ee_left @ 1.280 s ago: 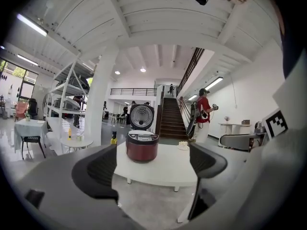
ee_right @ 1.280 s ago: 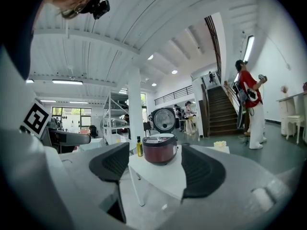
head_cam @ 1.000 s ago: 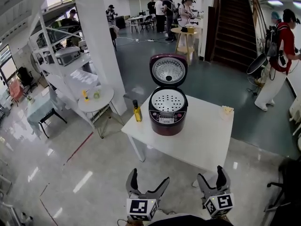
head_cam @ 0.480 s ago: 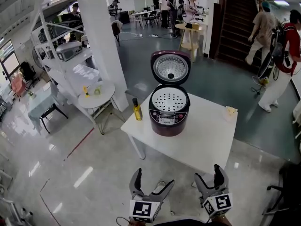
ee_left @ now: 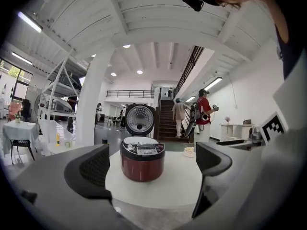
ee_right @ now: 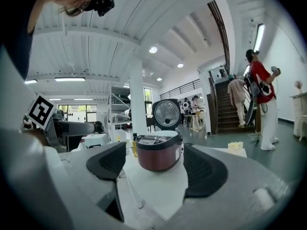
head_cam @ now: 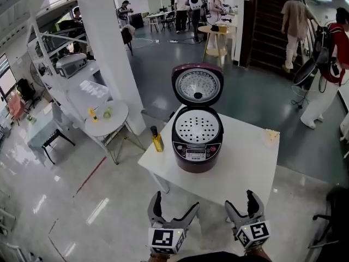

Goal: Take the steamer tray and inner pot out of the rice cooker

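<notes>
Head view shows the rice cooker (head_cam: 197,146) mid-table (head_cam: 245,171), lid (head_cam: 197,84) up, with the perforated steamer tray (head_cam: 197,125) seated in its mouth. The inner pot is hidden beneath the tray. A bottle (head_cam: 157,140) stands at the left edge; a pale item (head_cam: 271,136) at the far right corner is too small to identify. The left gripper (head_cam: 175,202) and right gripper (head_cam: 240,200) hover off the near edge, jaws apart, empty.

Pretty bright all round: daylight from the windows (head_cam: 6,78) on the left plus ceiling lights (ee_left: 126,46). The glossy floor (head_cam: 82,222) throws white glare streaks. Both gripper views are heavy fisheye with black corners, soft right up close, while the cooker (ee_left: 142,158) is sharp.
</notes>
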The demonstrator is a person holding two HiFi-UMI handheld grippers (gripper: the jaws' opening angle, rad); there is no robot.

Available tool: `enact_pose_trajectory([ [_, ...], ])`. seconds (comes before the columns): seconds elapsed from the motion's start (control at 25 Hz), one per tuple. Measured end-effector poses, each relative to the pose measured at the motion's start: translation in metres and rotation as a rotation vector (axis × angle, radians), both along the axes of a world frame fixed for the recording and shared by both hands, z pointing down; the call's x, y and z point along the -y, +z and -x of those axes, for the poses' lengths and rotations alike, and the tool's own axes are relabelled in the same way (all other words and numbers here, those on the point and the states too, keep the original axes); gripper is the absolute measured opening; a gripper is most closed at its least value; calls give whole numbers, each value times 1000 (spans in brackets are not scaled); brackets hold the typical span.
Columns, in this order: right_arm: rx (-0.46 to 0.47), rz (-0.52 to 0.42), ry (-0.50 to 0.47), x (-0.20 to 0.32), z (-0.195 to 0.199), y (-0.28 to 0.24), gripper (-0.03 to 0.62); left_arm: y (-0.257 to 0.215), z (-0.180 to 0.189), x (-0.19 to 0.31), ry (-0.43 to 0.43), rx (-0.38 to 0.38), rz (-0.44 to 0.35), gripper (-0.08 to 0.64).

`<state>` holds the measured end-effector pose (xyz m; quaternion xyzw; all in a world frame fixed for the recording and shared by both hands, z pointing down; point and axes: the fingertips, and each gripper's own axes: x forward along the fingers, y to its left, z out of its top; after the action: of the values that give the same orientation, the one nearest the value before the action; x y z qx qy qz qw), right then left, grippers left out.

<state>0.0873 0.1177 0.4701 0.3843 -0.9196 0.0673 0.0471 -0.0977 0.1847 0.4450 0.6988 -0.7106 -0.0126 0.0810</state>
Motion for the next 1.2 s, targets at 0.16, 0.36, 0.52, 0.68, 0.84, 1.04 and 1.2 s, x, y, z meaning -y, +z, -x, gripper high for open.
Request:
enact_pose_trajectory([
  [0.16,6,-27,22,46,28,-9,374,-2,38,46,0,4,10,554],
  [0.36,4,-40,56,105,59,-15,374,-8,81,103,6,15,5,554],
  [0.52,-4,-34,88,147,79,-15,374,-10,108,146,30,27,22,551],
  [0.68,-36,-33,108,191,102,-18,373,-11,138,193,54,35,38,551],
  [0.84,-53,-34,133,227,116,-13,371,2,156,232,79,47,65,548],
  [1.04,-85,-25,145,258,127,-7,371,11,162,269,126,60,94,509],
  [1.2,-148,14,113,283,139,8,371,29,167,295,146,86,176,486],
])
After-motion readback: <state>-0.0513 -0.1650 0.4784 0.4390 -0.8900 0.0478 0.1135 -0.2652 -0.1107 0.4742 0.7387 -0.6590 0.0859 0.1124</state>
